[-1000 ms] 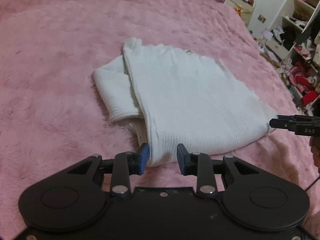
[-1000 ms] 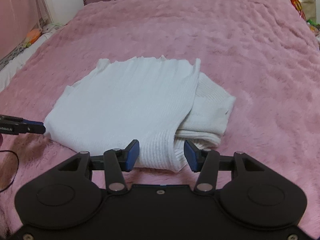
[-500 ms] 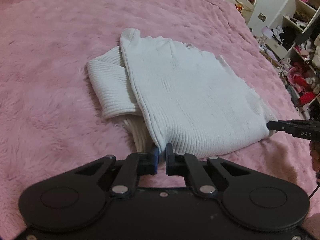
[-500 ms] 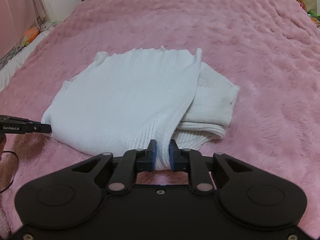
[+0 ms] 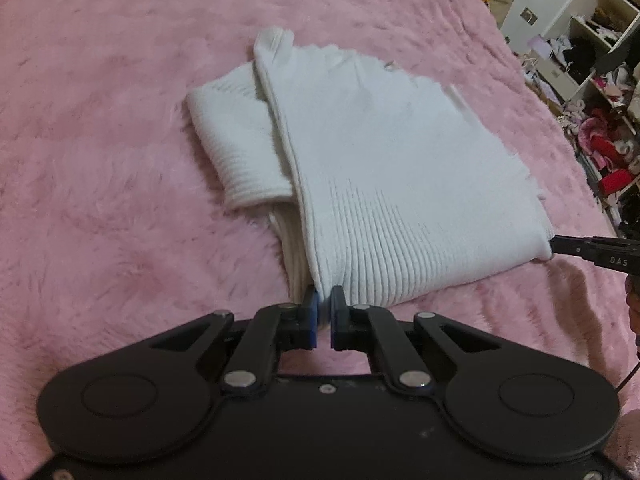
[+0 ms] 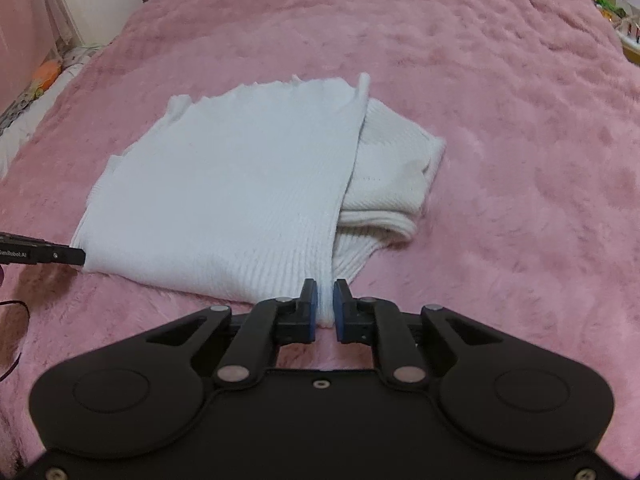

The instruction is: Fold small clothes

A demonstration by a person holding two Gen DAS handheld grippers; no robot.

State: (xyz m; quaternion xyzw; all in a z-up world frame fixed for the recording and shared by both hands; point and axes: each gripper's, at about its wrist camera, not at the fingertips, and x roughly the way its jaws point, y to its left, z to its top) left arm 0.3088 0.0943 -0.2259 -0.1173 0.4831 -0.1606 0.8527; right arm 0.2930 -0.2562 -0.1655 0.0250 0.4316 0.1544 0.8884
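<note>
A white ribbed knit sweater (image 5: 372, 168) lies partly folded on a pink fuzzy blanket, with a sleeve tucked under one side. My left gripper (image 5: 324, 308) is shut on the sweater's near-left hem corner. My right gripper (image 6: 325, 304) is shut on the other near hem corner of the sweater (image 6: 240, 184). Each gripper's tip shows in the other's view, the right one (image 5: 576, 250) and the left one (image 6: 60, 257), both at the sweater's edge.
The pink blanket (image 5: 100, 200) covers the whole bed around the sweater. Cluttered shelves with clothes (image 5: 600, 80) stand beyond the bed's far right edge. A wall and curtain (image 6: 40, 20) border the bed's other side.
Both grippers moved in to the sweater's near hem and closed on its two corners; they were open a second ago. The sweater has hardly shifted.
</note>
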